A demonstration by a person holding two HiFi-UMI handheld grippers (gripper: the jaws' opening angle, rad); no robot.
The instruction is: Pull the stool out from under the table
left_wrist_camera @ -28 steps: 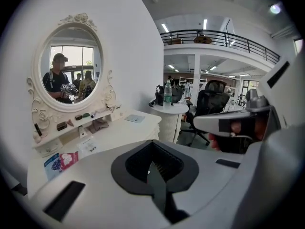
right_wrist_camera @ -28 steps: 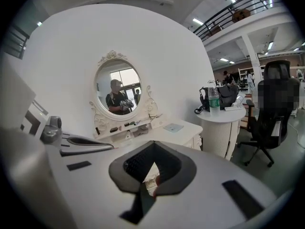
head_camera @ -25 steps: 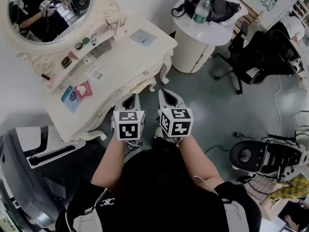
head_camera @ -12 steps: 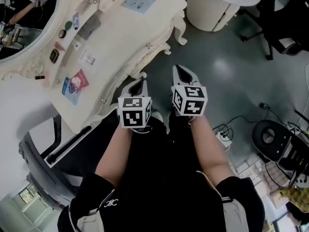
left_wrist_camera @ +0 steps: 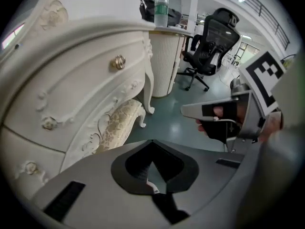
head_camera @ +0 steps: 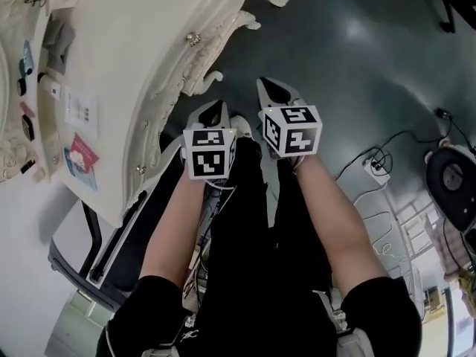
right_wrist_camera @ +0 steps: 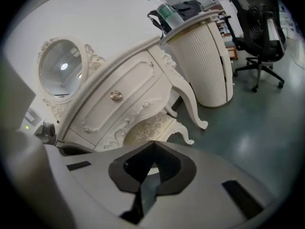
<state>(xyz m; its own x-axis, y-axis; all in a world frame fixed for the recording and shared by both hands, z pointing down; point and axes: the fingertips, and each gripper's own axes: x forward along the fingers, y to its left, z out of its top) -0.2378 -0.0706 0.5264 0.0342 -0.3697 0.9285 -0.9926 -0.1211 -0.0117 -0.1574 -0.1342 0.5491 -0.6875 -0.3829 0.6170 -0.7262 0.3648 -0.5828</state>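
The stool [left_wrist_camera: 118, 124] has a cream patterned cushion and curled white legs, and it stands tucked under the carved cream dressing table [left_wrist_camera: 81, 80]. The right gripper view shows the stool [right_wrist_camera: 148, 126] just past the jaws, beside a table leg [right_wrist_camera: 190, 109]. My left gripper [left_wrist_camera: 152, 141] is shut and holds nothing. My right gripper [right_wrist_camera: 153, 142] is shut and empty too. In the head view both hang side by side off the table's [head_camera: 141, 65] front edge, the left gripper [head_camera: 216, 111] nearer to it than the right gripper [head_camera: 269, 88]. Neither touches the stool.
A round white ribbed cabinet [right_wrist_camera: 209, 66] with a water bottle [right_wrist_camera: 167, 11] and a bag stands beyond the table. A black office chair [right_wrist_camera: 259, 32] is further off. Cables [head_camera: 379, 162] and a round black device [head_camera: 455, 184] lie on the floor at right. A dark frame [head_camera: 97, 236] sits left of my legs.
The head view has tipped down, so the table has slid up and to the left in frame. Both grippers stay shut, side by side, now closer to the table's front edge.
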